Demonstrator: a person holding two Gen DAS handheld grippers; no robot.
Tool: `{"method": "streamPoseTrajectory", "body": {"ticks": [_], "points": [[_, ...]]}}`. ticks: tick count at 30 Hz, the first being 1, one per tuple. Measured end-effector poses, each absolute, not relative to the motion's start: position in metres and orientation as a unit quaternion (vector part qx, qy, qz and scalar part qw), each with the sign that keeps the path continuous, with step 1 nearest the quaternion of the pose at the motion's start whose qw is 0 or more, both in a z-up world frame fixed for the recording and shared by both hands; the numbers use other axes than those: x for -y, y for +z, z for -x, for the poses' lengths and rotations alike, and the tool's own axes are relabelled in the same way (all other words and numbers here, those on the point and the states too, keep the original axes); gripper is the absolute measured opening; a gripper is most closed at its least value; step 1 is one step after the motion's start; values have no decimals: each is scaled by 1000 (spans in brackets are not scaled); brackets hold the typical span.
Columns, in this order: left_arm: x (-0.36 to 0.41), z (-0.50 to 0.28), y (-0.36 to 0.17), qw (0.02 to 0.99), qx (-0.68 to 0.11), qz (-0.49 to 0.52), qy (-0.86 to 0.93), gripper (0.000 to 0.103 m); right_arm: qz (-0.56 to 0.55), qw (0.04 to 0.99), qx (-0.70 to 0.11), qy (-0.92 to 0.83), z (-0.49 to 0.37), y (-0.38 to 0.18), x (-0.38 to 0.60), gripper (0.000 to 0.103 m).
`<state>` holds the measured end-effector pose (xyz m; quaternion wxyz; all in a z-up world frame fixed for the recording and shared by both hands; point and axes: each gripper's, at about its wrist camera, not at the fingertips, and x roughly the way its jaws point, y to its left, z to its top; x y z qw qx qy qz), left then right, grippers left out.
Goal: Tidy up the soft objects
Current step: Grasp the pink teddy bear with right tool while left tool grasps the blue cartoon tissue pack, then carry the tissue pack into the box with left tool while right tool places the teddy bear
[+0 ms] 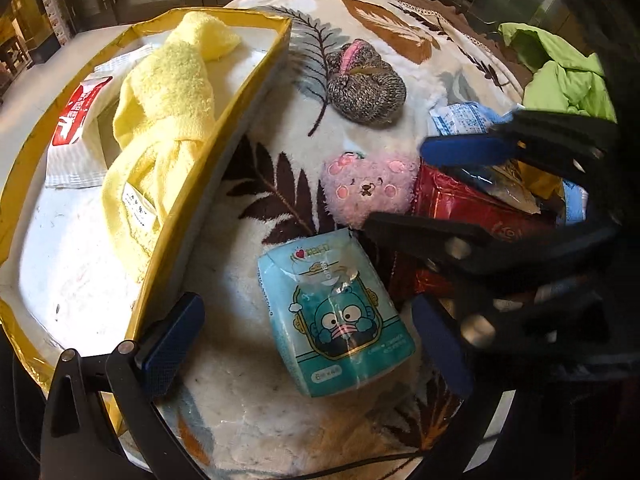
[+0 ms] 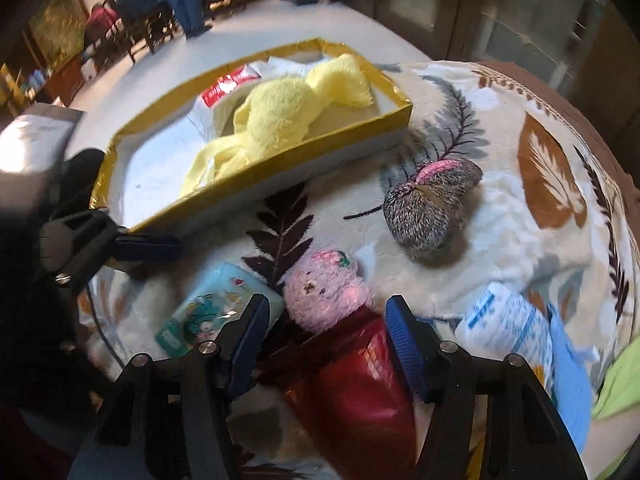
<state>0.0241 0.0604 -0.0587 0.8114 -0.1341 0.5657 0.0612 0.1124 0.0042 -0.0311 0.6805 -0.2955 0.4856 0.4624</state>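
Right hand-held gripper [image 2: 324, 320]: jaws apart, empty, straddling a red foil pouch [image 2: 360, 384] and aimed past it at the pink strawberry plush [image 2: 326, 294]. Left hand-held gripper [image 1: 308, 344]: jaws apart, empty, poised over the teal tissue pack [image 1: 336, 320], its left finger touching or just beside the corner of the gold-rimmed box [image 1: 224, 148].

Contents of box: yellow towel [image 1: 160, 120], knotted and sprawled along the near wall; red-and-white sachet [image 1: 80, 116] behind it. Much of the white floor at the near end lay bare.

Still outside, on the leaf-patterned fleece blanket [image 1: 240, 400]: the plush, the tissue pack, a grey knitted sock bundle [image 1: 364, 88] with a pink cuff, a blue-and-white packet [image 2: 508, 320], and green cloth [image 1: 564, 80] at the far right edge.

Risks, as judged:
- Both grippers crowded one small area; the right one's black frame crossed the left view just beside the plush, so a collision was likely if both closed in together.
- The foil pouch touched the plush and partly underlay it; a careless close might catch slick foil instead, or drag both.
- The tissue pack's glossy wrap looked slippery and could squirt from a shallow pinch.
- The left finger by the box corner could nudge or tip the light box.
- The towel overhanging the near wall could snag incoming items.
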Motion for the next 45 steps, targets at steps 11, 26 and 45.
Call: {"method": "streamPoseTrajectory", "body": {"ticks": [11,26,45], "points": [[-43,-34,-60,806,-575,140,23,103,309,638,-528,469,-129,-55,-15,45],[-69,-34,-71,783,-584,210,37,70,244,670,-532,456,-145,-51,-3,35],[-60,2,-44,813,-562,153,6,44,71,747,-496,437,-130,0,72,35]]}}
